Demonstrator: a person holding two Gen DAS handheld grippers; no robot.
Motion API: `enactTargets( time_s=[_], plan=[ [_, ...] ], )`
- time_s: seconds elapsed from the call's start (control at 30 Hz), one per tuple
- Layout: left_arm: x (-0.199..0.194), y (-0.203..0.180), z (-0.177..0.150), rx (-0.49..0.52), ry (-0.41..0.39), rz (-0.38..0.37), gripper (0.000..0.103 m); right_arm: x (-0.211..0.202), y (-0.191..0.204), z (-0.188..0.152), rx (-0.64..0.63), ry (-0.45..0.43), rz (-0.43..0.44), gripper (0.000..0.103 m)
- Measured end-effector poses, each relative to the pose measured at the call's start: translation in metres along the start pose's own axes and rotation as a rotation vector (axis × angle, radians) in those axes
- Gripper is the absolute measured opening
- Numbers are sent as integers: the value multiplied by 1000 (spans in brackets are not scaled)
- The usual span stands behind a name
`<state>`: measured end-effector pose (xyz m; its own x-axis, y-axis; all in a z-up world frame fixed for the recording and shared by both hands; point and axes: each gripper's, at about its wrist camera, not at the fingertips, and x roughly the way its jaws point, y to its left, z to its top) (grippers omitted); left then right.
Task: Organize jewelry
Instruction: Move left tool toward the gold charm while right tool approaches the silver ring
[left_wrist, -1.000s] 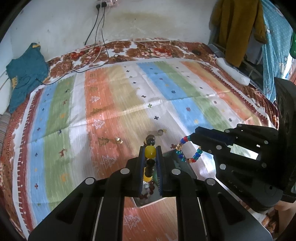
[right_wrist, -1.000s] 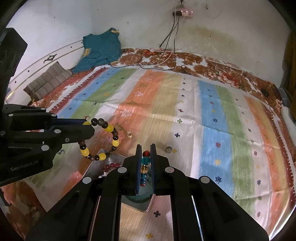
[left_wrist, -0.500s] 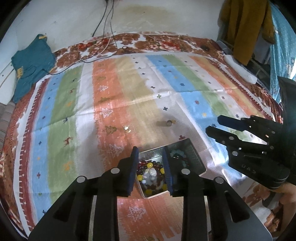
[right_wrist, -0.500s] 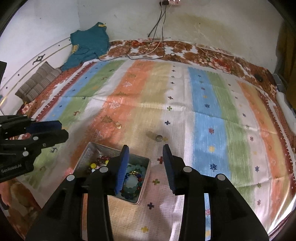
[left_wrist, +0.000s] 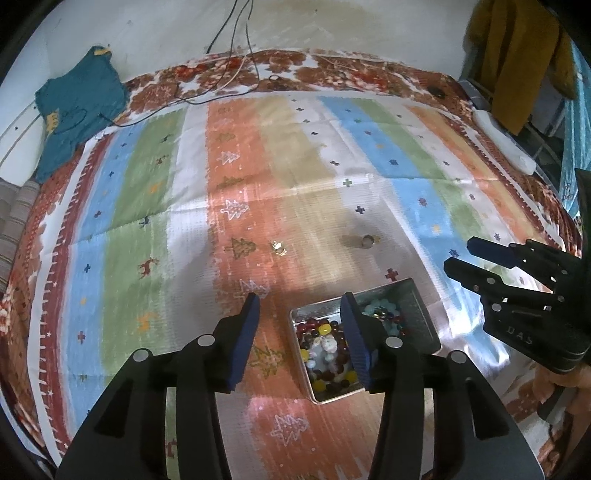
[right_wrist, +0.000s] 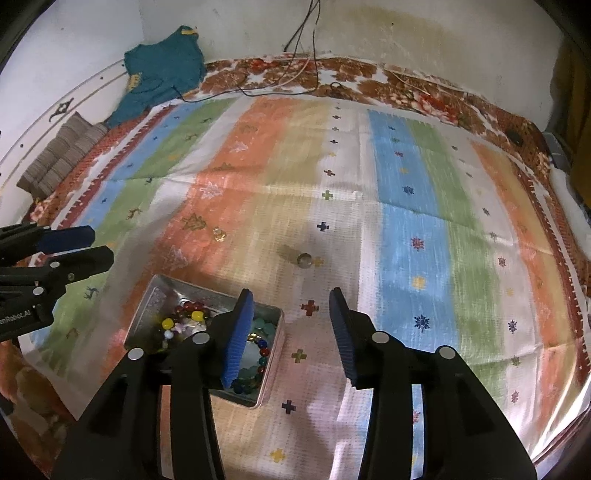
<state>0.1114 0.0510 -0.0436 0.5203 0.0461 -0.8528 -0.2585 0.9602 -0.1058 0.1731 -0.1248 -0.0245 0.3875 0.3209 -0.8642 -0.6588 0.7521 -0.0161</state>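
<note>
**A:** Jewelry is lying in the metal tin (left_wrist: 413, 295) on the striped bedspread (left_wrist: 147, 192). In the left wrist view the beaded bracelets (left_wrist: 325, 347) are sitting heaped in the tin's near half, and the left tool (left_wrist: 299, 306) is hanging over its near edge with its jaws just having been opening and nothing between them. What is worrying you?

**B:** One blue pad is sitting right above the beads. If it is dipping lower, it is likely snagging a strand and dragging it back out, or tipping the light tin. The gold ring (left_wrist: 279, 249) and the silver ring (left_wrist: 367, 240) are lying loose on the cloth beyond, well apart from the tin.

**A:** And the right wrist view?

**B:** The right tool (right_wrist: 291, 299) is also standing parted and empty, its jaws having just been opening, its left pad over the tin (right_wrist: 155, 295) where the coloured bracelet (right_wrist: 258, 354) is resting. The left tool (right_wrist: 96, 245) is coming in from the side, so the two could be knocking together. The silver ring (right_wrist: 303, 259) and gold ring (right_wrist: 218, 233) are small; a pinch on soft cloth is probably flicking them away or bunching fabric.
</note>
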Motion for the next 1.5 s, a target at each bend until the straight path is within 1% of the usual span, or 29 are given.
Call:
enactTargets(
  time_s=[0.13, 0.3, 0.43, 0.57, 1.0, 1.1, 1.5],
  plan=[
    [7, 4, 4, -10, 18, 9, 50, 5, -2, 4, 5, 13, 4, 47],
    [14, 8, 10, -27, 24, 21, 57, 13, -4, 9, 16, 30, -4, 52],
    [20, 12, 15, -46, 32, 26, 60, 22, -5, 11, 25, 59, -3, 53],
    [28, 14, 18, -56, 49, 38, 63, 27, -3, 15, 16, 70, -2, 54],
    [63, 24, 36, -81, 117, 47, 63, 54, -10, 26, 30, 125, -15, 54],
    [69, 20, 39, -69, 127, 37, 63, 61, -9, 28, 27, 139, -17, 54],
    [96, 23, 49, -52, 172, 51, 62, 96, -12, 34, 27, 209, -28, 54]
  ],
)
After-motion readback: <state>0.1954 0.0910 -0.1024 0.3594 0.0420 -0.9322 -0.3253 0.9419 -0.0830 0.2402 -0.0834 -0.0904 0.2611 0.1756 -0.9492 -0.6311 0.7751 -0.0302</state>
